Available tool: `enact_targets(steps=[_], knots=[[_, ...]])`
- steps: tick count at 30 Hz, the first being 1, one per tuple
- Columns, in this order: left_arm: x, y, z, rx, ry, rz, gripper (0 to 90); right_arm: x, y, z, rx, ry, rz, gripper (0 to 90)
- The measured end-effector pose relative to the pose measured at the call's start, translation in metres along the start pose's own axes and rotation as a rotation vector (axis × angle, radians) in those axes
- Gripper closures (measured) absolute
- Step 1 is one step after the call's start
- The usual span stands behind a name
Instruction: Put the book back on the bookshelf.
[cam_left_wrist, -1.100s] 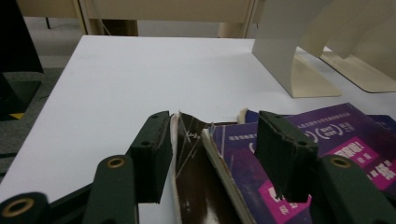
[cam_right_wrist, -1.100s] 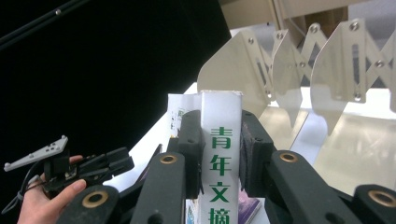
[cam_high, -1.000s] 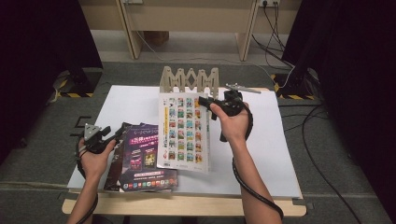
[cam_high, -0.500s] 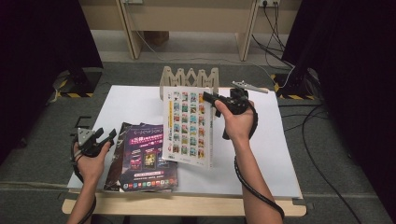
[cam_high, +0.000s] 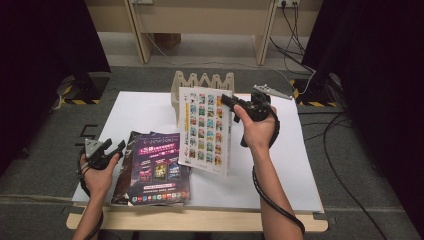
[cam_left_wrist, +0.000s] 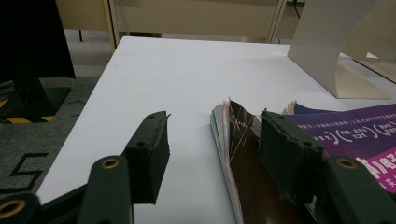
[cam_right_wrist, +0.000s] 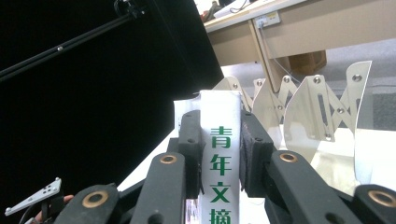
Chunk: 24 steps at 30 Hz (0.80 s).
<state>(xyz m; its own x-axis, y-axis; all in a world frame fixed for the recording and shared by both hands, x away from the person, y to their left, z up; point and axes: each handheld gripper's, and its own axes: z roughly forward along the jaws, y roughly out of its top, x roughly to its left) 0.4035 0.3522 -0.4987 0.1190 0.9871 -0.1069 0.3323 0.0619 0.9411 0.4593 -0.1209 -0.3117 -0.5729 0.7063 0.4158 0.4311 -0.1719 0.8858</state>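
A staged recording room or lab is suggested rather than a home. A white-topped work table with a pale wooden edge (cam_high: 200, 220) is set on grey carpet (cam_high: 45, 150), and black curtains (cam_high: 45, 45) are hung at nine and three o'clock. Yellow-and-black hazard tape (cam_high: 77, 101) is stuck to the floor at ten and two o'clock. Black cables (cam_high: 345, 165) are trailed across the carpet at three o'clock and are led up to a wall socket (cam_high: 286, 3) at one o'clock. A plain pale wooden bench (cam_high: 200, 20) is placed at twelve o'clock, and a black boom pole (cam_right_wrist: 60, 46) is seen in the right gripper view.
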Motion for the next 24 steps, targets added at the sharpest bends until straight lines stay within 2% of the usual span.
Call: enact_targets(steps=[12,24], knots=[[-0.001,0.0,0.0,0.001,0.0,0.013,42.4,-0.002,0.007,-0.007,-0.051,-0.033,-0.014,74.8],[-0.003,0.0,0.0,0.004,-0.001,0.026,42.7,-0.006,0.013,-0.01,-0.077,-0.071,-0.019,74.8]])
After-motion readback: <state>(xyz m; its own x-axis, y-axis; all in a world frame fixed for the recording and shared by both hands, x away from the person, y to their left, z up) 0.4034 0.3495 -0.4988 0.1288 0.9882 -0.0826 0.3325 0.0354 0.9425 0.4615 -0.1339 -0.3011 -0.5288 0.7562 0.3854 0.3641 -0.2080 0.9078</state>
